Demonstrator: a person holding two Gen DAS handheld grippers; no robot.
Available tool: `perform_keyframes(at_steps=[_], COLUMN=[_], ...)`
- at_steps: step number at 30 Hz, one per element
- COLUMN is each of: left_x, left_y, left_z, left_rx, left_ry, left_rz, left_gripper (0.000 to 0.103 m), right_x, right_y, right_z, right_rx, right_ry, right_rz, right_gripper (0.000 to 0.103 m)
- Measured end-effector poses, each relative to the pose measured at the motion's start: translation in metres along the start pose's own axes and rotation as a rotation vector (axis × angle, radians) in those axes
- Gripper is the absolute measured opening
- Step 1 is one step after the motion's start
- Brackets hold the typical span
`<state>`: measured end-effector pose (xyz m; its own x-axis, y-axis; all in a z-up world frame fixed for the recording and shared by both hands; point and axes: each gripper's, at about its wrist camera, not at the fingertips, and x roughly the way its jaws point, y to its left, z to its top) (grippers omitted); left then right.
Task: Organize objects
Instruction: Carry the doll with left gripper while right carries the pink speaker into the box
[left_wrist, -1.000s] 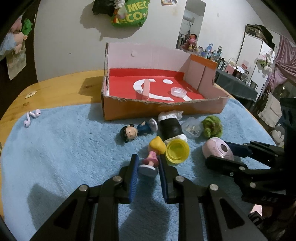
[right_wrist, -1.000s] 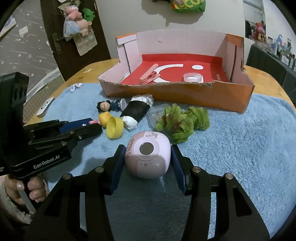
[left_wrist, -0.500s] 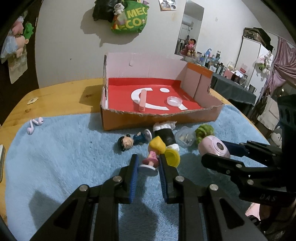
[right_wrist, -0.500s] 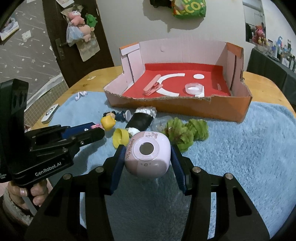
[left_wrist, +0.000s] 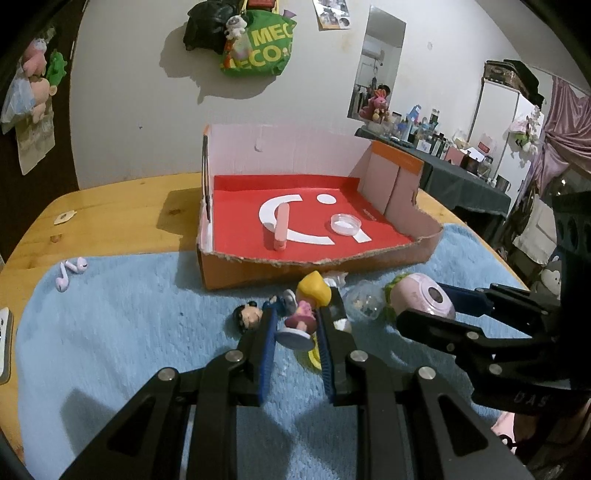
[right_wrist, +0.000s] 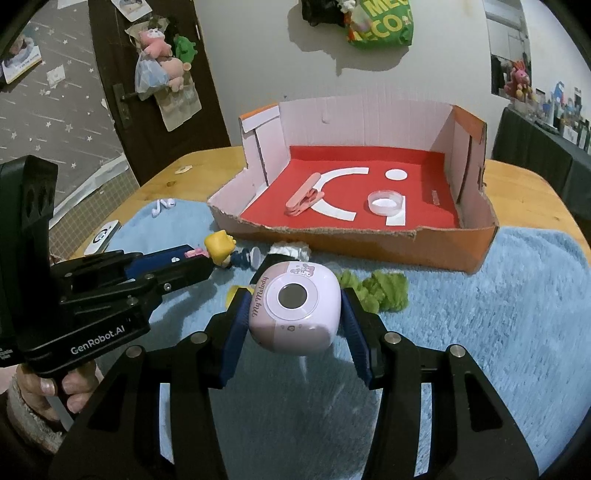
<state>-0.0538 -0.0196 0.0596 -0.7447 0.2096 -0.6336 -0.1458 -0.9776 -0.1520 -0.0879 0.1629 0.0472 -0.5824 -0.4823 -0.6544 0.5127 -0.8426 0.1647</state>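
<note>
Blue fleece mat (left_wrist: 110, 332) on wooden table; open cardboard box (left_wrist: 280, 269) behind. Left gripper (left_wrist: 295, 332) clamps blonde figurine (left_wrist: 308, 302); right gripper (right_wrist: 293, 325) grips pink My Melody gadget (right_wrist: 295, 310).

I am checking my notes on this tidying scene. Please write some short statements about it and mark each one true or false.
1. The left tongs grip a yellow-haired figurine. True.
2. The right tongs are empty. False: they grip a pink My Melody gadget.
3. A pink clip lies inside the cardboard box. True.
4. The green fluffy item lies in the box. False: it is on the blue mat.
5. The earbuds lie on the mat's edge. True.
</note>
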Motion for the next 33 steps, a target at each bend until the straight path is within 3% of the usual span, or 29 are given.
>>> perform_keyframes(at_steps=[33], left_x=[0.027], left_y=[-0.020], left_z=[0.045], left_rx=[0.045], left_ry=[-0.001], left_rz=[-0.008], left_gripper=[0.023], right_x=[0.005], right_y=[-0.027], right_z=[0.038], right_rx=[0.006], right_ry=[-0.022], right_rz=[-0.011], right_gripper=[0.047])
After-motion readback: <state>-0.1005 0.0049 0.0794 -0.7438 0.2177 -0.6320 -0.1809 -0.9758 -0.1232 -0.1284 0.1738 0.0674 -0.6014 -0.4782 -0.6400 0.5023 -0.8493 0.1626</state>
